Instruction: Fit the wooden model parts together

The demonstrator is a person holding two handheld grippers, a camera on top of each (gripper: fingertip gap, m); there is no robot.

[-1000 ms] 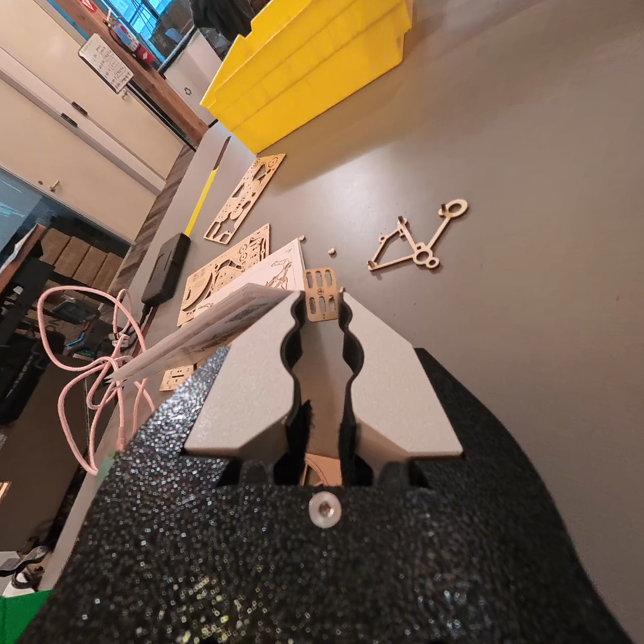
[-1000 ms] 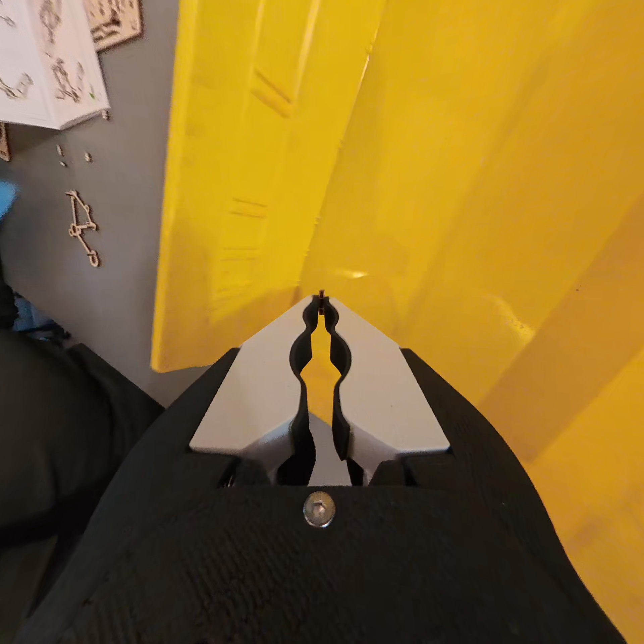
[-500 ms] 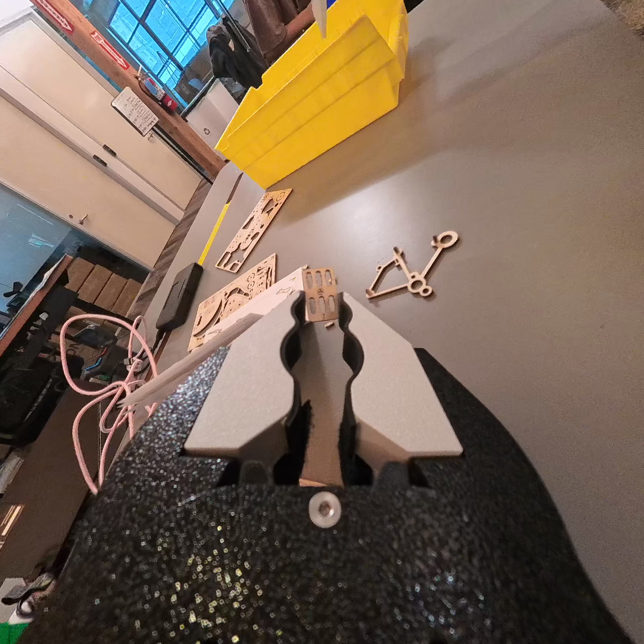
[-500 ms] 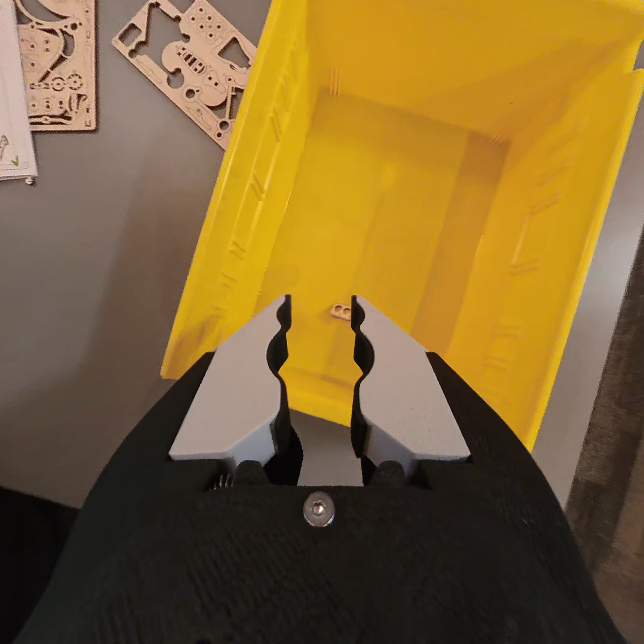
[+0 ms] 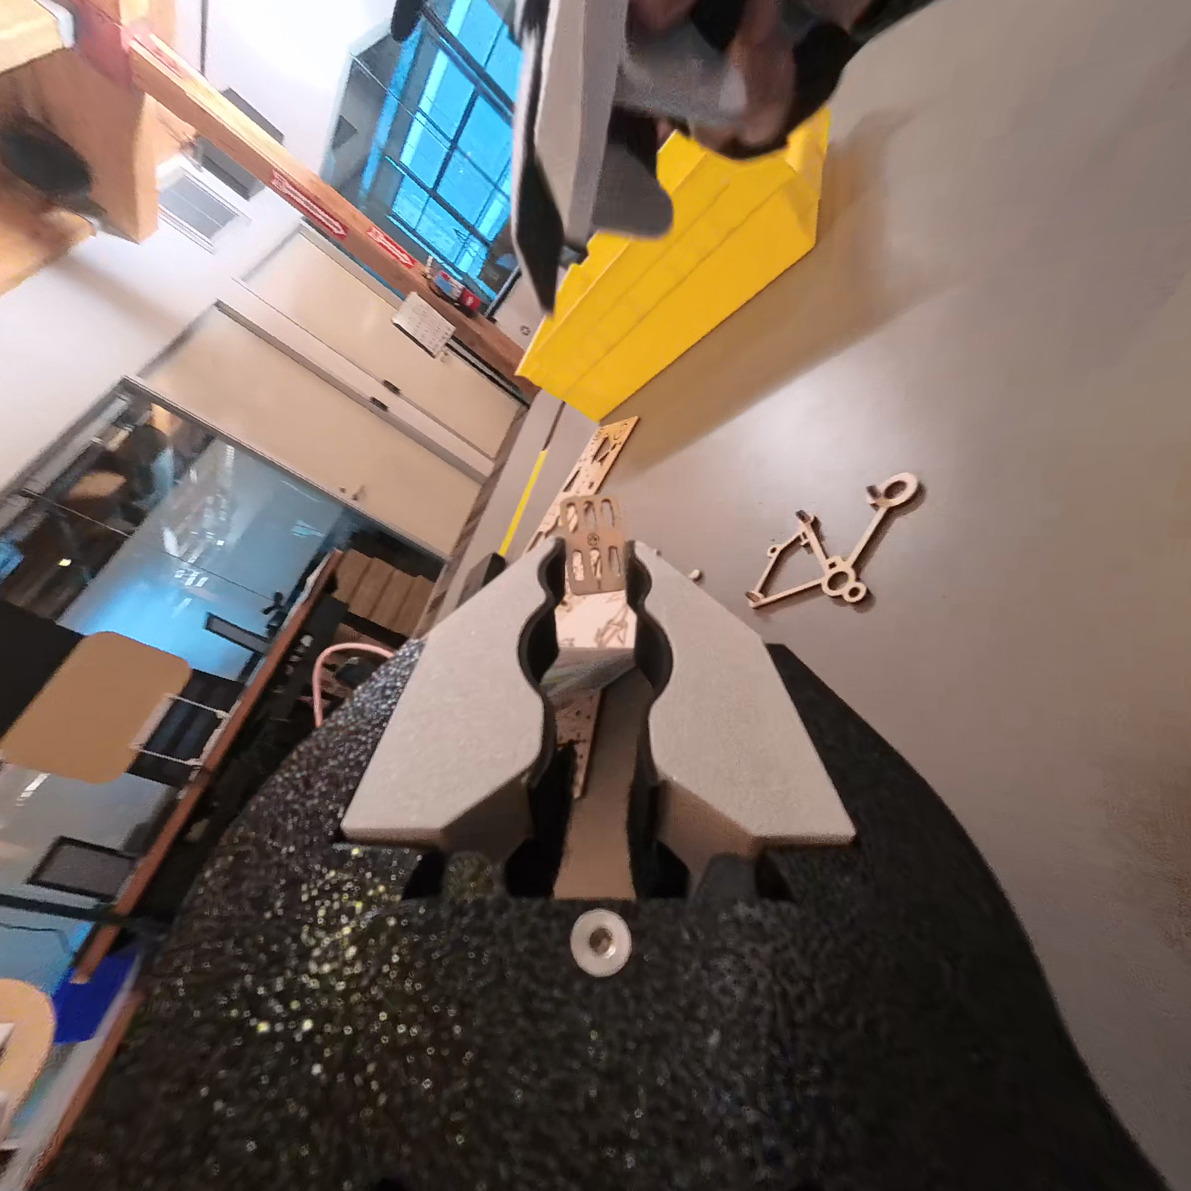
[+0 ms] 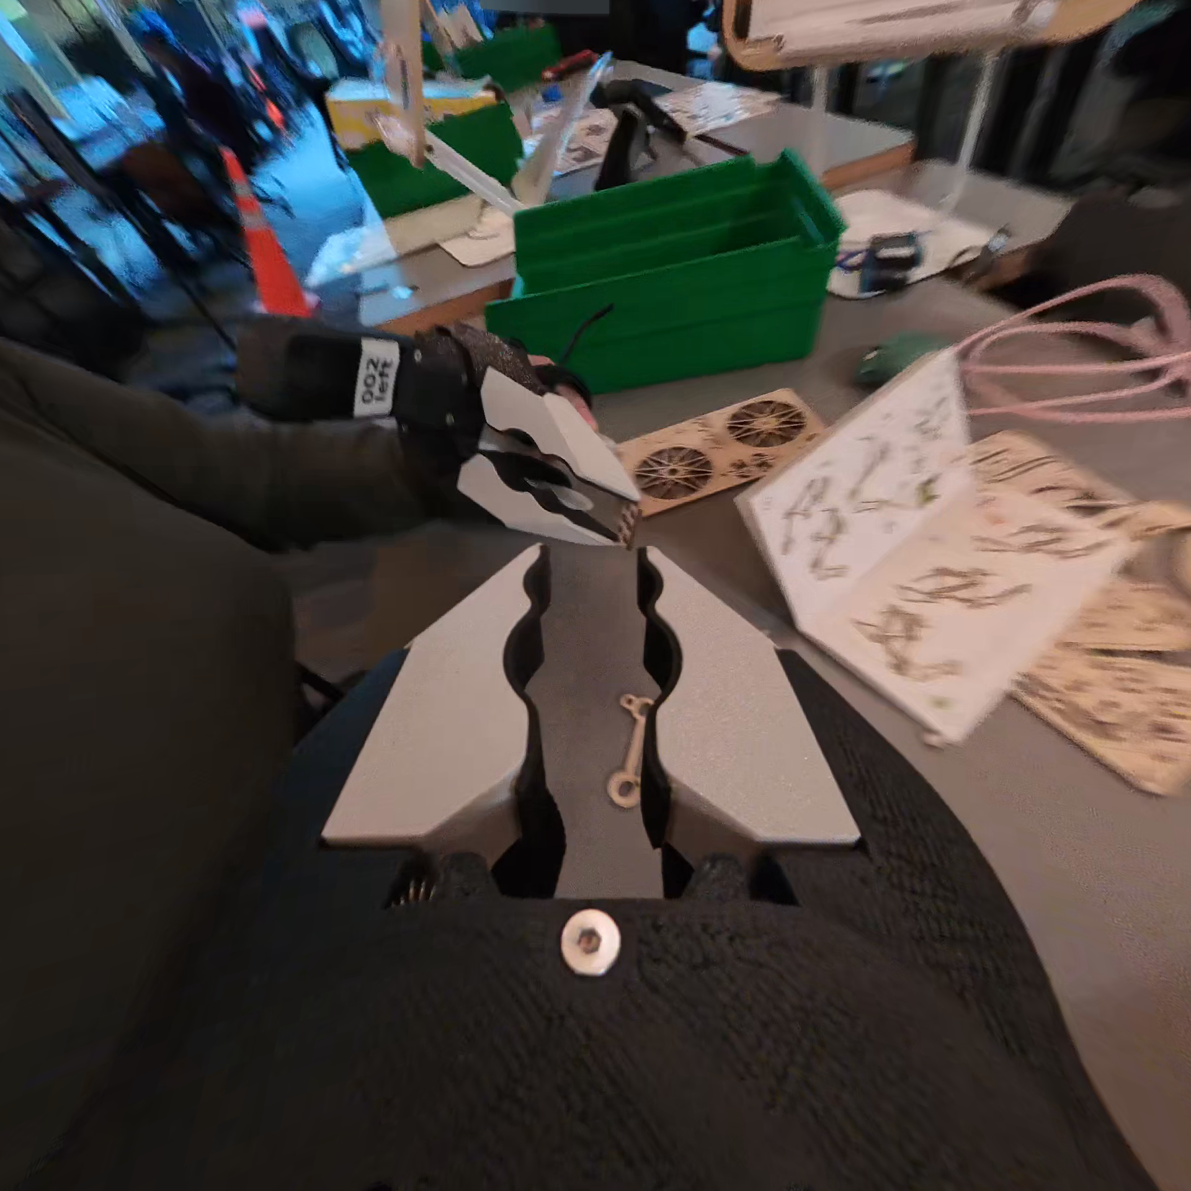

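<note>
**A:** Right gripper (image 6: 591, 561) first: jaws apart, nothing between them. A second ago it was pinched shut deep in the yellow bin (image 5: 677, 271); half a second ago it had opened over a small wooden bit lying on the bin floor. So that piece is dropped off and the hand is free.

**B:** And it has swung right round. Just below its fingers, on the grey table (image 6: 967, 967), lies the flat wooden frame part (image 6: 628, 751), untouched.

**A:** Just ahead of its tips sits the left gripper (image 5: 596, 561), closed on a small slotted wooden plate (image 5: 593, 544), pads pressing its two edges. That grip hasn't budged across the whole second.

**B:** From the left side, the same frame part lies to the right of the fingers, close by, and the instruction booklet (image 6: 902, 567) shows behind the plate. Beyond, the uncut wooden sheets (image 6: 722, 451), then the yellow bin furthest off.

**A:** My read: clearing is done, fitting comes next. The free hand looks placed to fetch the frame or meet the plate.

**B:** Careful with that thin lattice, it could snap if squeezed.
</note>
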